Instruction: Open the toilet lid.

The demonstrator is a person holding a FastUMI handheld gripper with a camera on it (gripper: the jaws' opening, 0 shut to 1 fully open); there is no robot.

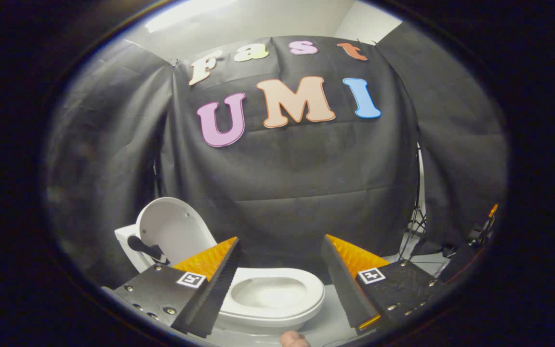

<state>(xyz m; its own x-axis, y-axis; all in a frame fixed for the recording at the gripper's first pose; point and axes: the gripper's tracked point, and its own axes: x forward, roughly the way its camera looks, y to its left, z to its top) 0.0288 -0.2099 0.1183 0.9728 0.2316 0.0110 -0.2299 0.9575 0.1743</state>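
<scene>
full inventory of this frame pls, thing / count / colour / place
toilet: 1, white, on the floor just ahead of the tool, bowl seen between its fingers
toilet lid: 1, white, already raised upright at the back of the toilet, beyond the left finger
black part: 1, black, at the lid's base by the tank; cannot tell what it is
booth wall: 1, black cloth, behind the toilet
stand legs: 1 set, dark, beyond the right finger at the cloth's edge
dark gear: some, black with an orange tip, on the floor farther right
fingertip: 1, person's, below the toilet
tool: 1, fingers open, holding nothing
</scene>
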